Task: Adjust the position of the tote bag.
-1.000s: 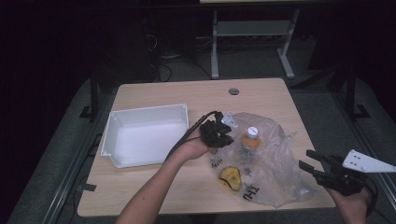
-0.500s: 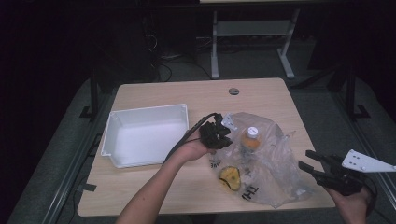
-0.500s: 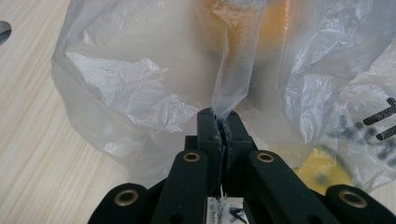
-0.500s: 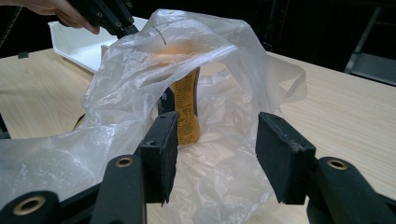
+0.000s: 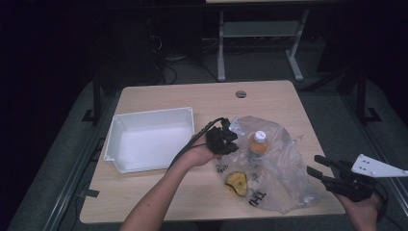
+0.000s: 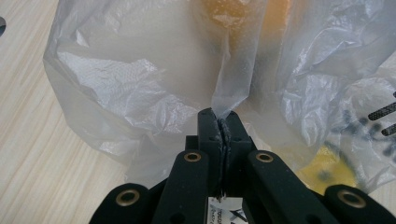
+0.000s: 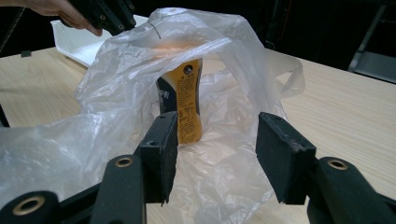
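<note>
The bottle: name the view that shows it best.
Right gripper view: the bottle stands upright inside the bag, its label side on. The high view shows its white cap from above. The left gripper view gives an orange blur through plastic.

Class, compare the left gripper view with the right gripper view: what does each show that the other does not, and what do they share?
Left gripper view alone: the left hand-held gripper, its jaws shut, pinching a fold of the clear plastic bag.

Right gripper view alone: the right hand-held gripper with open jaws, an upright orange bottle inside the bag, and the white bin behind.

Both: the plastic bag and the wooden table.
</note>
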The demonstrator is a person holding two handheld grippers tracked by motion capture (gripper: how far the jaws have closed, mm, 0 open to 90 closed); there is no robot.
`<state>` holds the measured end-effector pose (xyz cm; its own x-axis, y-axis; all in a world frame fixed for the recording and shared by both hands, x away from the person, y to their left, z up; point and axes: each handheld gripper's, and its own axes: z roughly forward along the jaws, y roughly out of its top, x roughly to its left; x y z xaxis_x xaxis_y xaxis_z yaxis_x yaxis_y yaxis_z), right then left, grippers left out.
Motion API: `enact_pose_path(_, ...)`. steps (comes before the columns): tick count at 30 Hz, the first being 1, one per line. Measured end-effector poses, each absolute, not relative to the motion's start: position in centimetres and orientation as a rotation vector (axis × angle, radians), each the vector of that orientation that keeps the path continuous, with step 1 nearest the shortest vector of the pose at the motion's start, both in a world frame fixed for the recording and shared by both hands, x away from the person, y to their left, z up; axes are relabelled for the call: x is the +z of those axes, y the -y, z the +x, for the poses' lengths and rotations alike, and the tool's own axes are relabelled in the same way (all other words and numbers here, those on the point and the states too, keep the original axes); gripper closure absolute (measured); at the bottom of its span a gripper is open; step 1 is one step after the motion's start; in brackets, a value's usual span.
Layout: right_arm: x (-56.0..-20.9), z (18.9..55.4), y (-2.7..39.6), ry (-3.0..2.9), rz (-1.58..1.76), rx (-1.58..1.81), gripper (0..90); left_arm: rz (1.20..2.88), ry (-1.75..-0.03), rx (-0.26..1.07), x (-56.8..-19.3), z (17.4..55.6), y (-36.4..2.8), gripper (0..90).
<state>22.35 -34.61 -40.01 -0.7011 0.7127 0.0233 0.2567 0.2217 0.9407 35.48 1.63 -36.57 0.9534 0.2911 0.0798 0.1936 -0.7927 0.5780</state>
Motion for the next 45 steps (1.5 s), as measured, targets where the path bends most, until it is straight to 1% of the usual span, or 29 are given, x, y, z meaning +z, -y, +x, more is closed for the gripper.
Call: enact_pose_path(45,-40.04,22.34,34.52,-2.098,0.906,1.484,47.6,2.544,-0.347,0.220,-37.57,35.41,-1.90,89.0)
